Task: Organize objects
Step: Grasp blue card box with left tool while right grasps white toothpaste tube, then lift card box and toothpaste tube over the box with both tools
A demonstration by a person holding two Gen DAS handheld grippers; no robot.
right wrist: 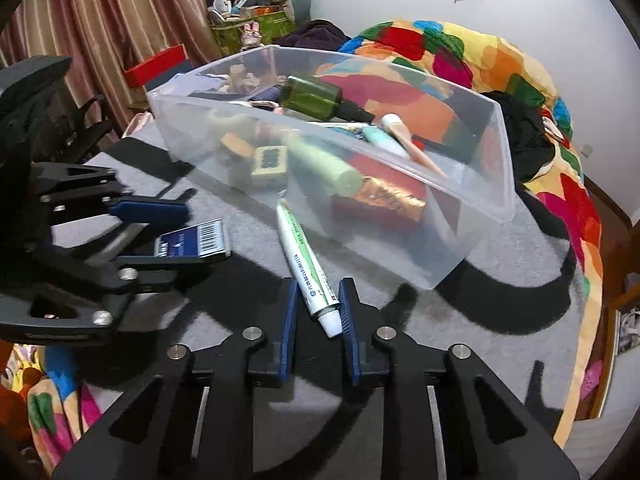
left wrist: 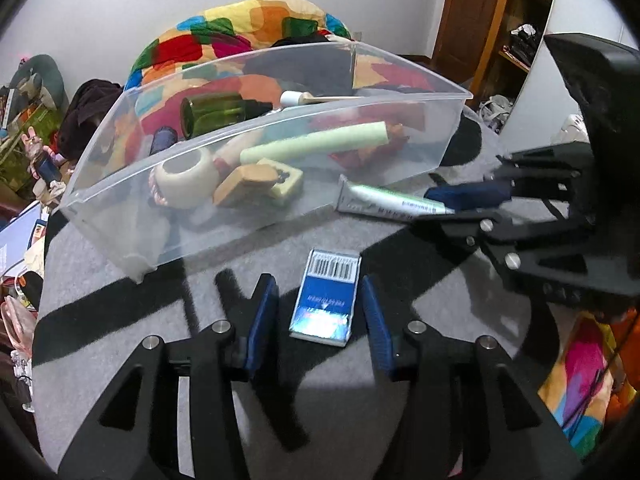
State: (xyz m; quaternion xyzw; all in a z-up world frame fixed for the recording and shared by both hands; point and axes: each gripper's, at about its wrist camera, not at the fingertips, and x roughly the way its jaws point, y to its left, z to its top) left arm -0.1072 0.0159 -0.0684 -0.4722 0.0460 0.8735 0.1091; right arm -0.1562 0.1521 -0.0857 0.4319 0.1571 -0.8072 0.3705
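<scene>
Left wrist view showed the left tongs [left wrist: 320, 308] spread to either side of a small blue box [left wrist: 325, 296] lying flat on the grey counter [left wrist: 120, 280], pads beside its long edges but not yet pressing. To my eye they were lined up that way to take the box across its narrow width. Right wrist view had the right tongs [right wrist: 318, 312] drawn in around the capped end of a white and green tube [right wrist: 306, 268]; one pad touched it, yet whether both truly pinched it I could not tell. The tube lay lengthwise, its far end just beside the near wall of the clear bin [right wrist: 508, 184], which already held a green bottle [right wrist: 314, 94], a pale green roll [right wrist: 324, 164] and other bits. Both loose items sat close to that wall, so each would likely need lifting over the rim. Open counter remained nearer the tongs; the far side was crowded by a bright quilt [right wrist: 500, 60].
</scene>
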